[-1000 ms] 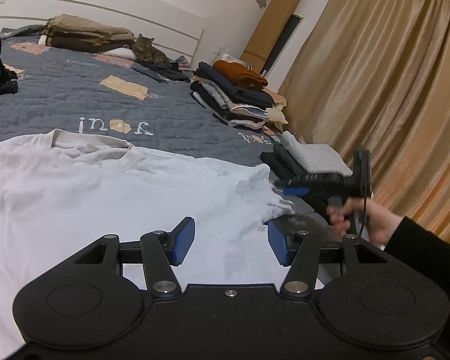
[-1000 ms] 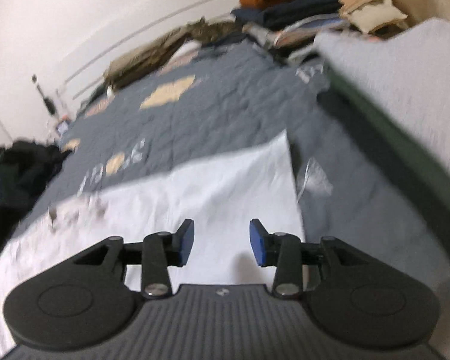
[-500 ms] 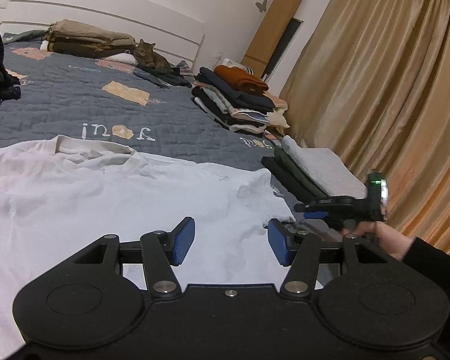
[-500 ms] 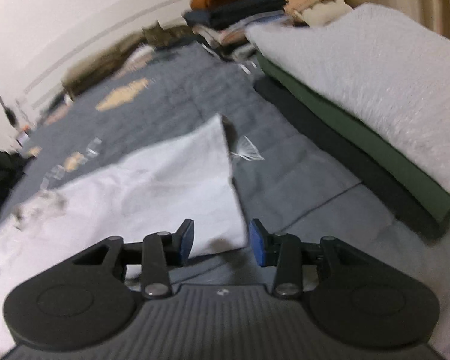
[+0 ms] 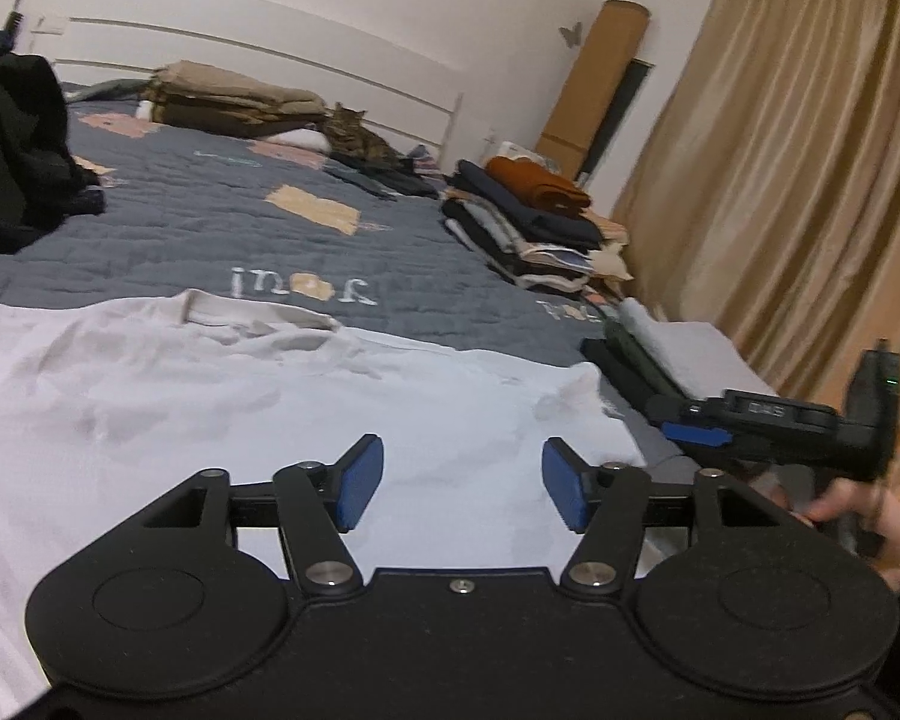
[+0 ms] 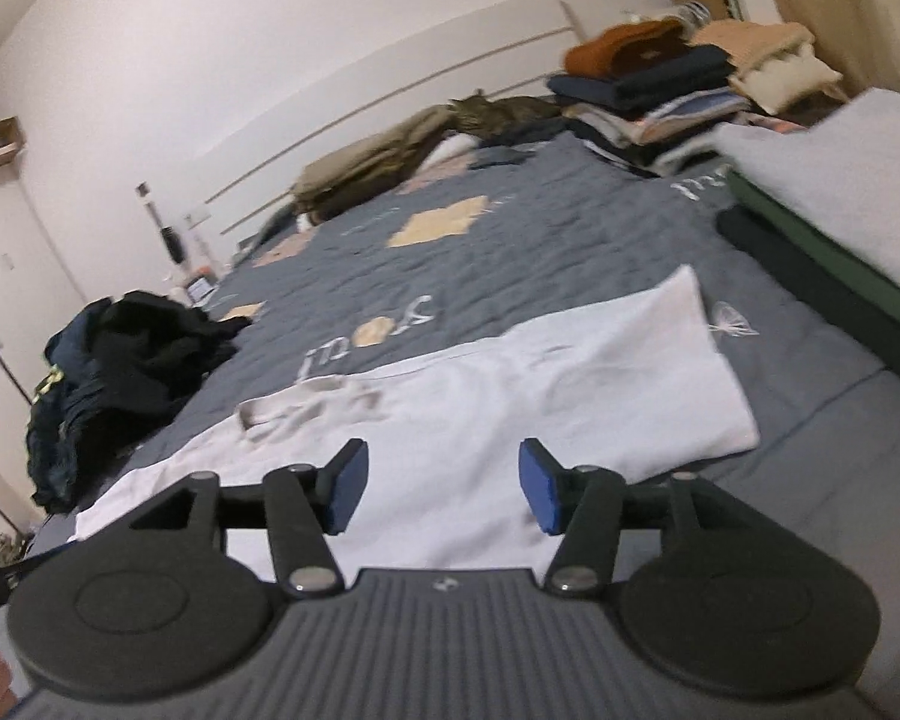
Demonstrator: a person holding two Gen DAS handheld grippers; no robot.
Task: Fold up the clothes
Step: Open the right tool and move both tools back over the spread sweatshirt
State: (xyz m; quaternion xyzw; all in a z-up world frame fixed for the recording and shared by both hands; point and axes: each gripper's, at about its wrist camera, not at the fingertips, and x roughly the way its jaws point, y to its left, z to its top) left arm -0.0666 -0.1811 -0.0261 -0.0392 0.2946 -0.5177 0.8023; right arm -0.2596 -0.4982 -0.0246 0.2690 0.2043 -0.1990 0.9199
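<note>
A white shirt (image 5: 258,408) lies spread flat on the grey quilt (image 5: 222,228), collar toward the headboard and one sleeve reaching toward the small stack (image 5: 684,348) of folded things at the quilt's curtain side. Both grippers hang above the shirt with nothing in them: the left gripper (image 5: 462,480) has its jaws apart and opening over the shirt's middle, and the right gripper (image 6: 444,483) likewise has its jaws opening, empty, over the sleeve side. Neither pad touches cloth yet. The main risk, as I judge it, is a poor pinch: coming down on the flat middle of the shirt, the pads could slide off, or catch only the top layer, so the fold drags crooked and bunches. If one hand lifts before the other, the hem would skew. The sleeve lies close to the stack, and a wide sweep of the right gripper could knock that stack over. A cat (image 5: 360,138) rests far up near the headboard, well apart from the shirt, but it could wander in.
</note>
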